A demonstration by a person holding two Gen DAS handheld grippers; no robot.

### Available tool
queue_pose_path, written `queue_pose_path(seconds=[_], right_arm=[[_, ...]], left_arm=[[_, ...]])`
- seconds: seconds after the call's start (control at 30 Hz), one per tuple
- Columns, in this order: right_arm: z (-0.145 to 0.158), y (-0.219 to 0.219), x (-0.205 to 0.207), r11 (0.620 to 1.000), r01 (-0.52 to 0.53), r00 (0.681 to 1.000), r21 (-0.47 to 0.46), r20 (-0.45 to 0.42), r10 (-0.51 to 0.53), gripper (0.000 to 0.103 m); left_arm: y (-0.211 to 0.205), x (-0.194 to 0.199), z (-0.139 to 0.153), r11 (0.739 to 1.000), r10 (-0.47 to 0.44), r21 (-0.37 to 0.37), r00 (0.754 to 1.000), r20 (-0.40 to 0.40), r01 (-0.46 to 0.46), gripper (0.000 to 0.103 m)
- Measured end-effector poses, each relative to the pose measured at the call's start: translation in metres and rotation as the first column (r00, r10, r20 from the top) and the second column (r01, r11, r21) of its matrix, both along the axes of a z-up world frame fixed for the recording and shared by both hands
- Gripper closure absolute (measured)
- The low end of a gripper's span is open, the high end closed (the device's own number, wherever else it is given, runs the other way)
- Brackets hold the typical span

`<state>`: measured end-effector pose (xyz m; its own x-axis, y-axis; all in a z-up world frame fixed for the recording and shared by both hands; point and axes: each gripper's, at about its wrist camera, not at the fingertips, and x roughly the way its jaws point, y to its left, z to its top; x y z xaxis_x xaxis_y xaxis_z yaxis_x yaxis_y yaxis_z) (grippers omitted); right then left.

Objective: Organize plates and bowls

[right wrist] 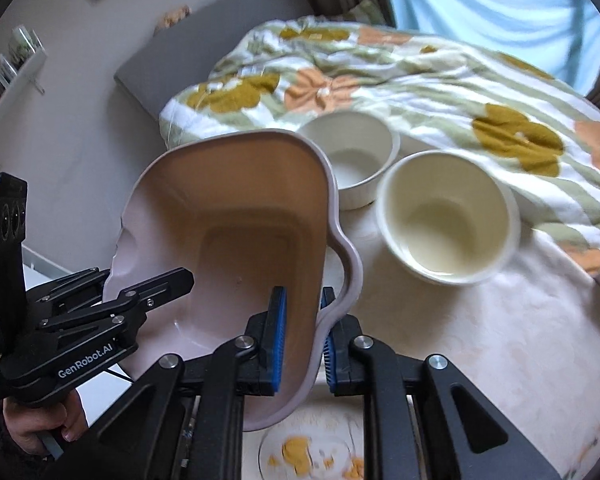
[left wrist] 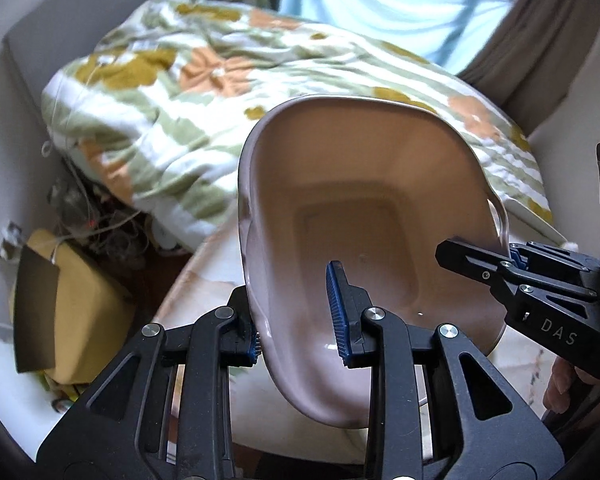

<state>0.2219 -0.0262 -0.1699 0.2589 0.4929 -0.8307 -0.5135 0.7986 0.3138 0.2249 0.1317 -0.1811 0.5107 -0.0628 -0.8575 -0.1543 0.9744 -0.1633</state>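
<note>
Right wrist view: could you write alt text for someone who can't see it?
Two handheld grippers, right and left, clamp opposite rims of a tilted pink baking dish above a table. Two empty white bowls stand beyond.

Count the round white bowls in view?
2, both on the table beyond the pink dish: one bowl at the back by the quilt, another bowl nearer, to its right. More may be hidden behind the dish.

Two matte black handheld grippers: the left gripper (left wrist: 296,314) and right gripper (right wrist: 303,332) are showing angular linkage arms with cut-out slots, round silver pivot screws and ribbed blue finger pads (right wrist: 277,340). White lettering is reading "DAS" and "GenRobot.AI". Bare skin is showing on the person's left hand (right wrist: 40,426)
</note>
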Motion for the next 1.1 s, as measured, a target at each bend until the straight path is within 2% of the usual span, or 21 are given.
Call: queue_pose_path(seconds=[0.13, 0.27, 0.4, 0.5, 0.67, 0.8, 0.9, 1.1], right_arm=[[0.027, -0.049, -0.023, 0.995, 0.09, 0.996, 0.03, 0.011, -0.09, 0.088], [0.047, -0.11, -0.055, 0.98, 0.195, 0.98, 0.032, 0.042, -0.196, 0.088], [0.054, -0.165, -0.083, 0.954, 0.3, 0.952, 0.021, 0.057, -0.301, 0.088], [0.051, -0.209, -0.102, 0.924, 0.383, 0.922, 0.013, 0.052, -0.383, 0.088], [0.025, -0.27, -0.126, 0.873, 0.488, 0.873, -0.022, 0.02, -0.487, 0.088], [-0.007, -0.307, -0.135, 0.84, 0.541, 0.84, -0.05, -0.01, -0.542, 0.088], [-0.03, -0.326, -0.134, 0.825, 0.562, 0.825, -0.054, -0.026, -0.564, 0.088], [-0.061, -0.346, -0.136, 0.821, 0.569, 0.82, -0.048, -0.043, -0.571, 0.088]], left_arm=[[-0.05, -0.014, 0.024, 0.996, -0.084, 0.012, 0.996, 0.025, 0.083, 0.078], [-0.116, -0.027, 0.039, 0.982, -0.19, 0.003, 0.981, 0.045, 0.19, 0.078], [-0.176, -0.037, 0.04, 0.956, -0.293, -0.012, 0.955, 0.045, 0.293, 0.078], [-0.22, -0.043, 0.029, 0.929, -0.367, -0.038, 0.93, 0.023, 0.368, 0.078], [-0.284, -0.05, -0.009, 0.886, -0.458, -0.088, 0.888, -0.023, 0.455, 0.078], [-0.323, -0.05, -0.042, 0.864, -0.5, -0.098, 0.864, -0.062, 0.493, 0.078], [-0.341, -0.049, -0.065, 0.86, -0.508, -0.102, 0.857, -0.088, 0.5, 0.078], [-0.358, -0.049, -0.088, 0.864, -0.503, -0.075, 0.857, -0.108, 0.498, 0.078]])
